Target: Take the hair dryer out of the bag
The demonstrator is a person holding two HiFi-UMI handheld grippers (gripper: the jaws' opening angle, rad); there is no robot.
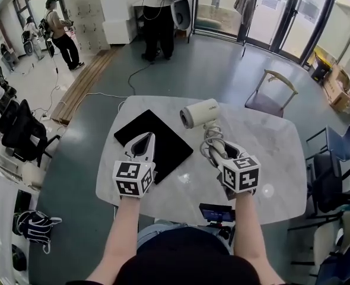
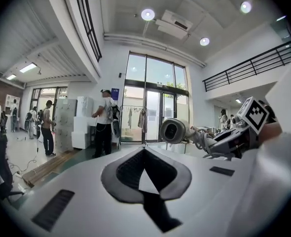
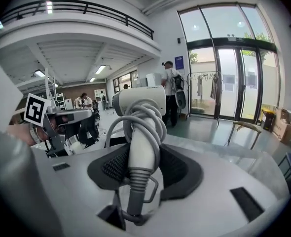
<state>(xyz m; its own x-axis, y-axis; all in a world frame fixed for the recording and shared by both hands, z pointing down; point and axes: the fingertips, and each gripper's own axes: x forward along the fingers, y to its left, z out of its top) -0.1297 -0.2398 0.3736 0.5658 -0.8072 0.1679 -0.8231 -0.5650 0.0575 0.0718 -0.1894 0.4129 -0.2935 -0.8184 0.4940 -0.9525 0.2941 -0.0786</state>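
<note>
My right gripper (image 1: 218,148) is shut on the handle of the white hair dryer (image 1: 200,113), holding it up over the table (image 1: 270,159); its grey cord is coiled round the handle. In the right gripper view the hair dryer (image 3: 141,107) stands upright between the dark pads (image 3: 177,169), nozzle to the left. The flat black bag (image 1: 166,150) lies on the table's left half. Over it my left gripper (image 1: 143,139) hovers, shut, with nothing in it. In the left gripper view the hair dryer (image 2: 173,131) and the right gripper (image 2: 236,135) appear to the right.
A chair (image 1: 273,94) stands beyond the table's far right corner. Black chairs (image 1: 21,135) are at the left, a blue one (image 1: 341,147) at the right. People (image 1: 157,16) stand at the back. A small dark device (image 1: 216,212) sits at the table's near edge.
</note>
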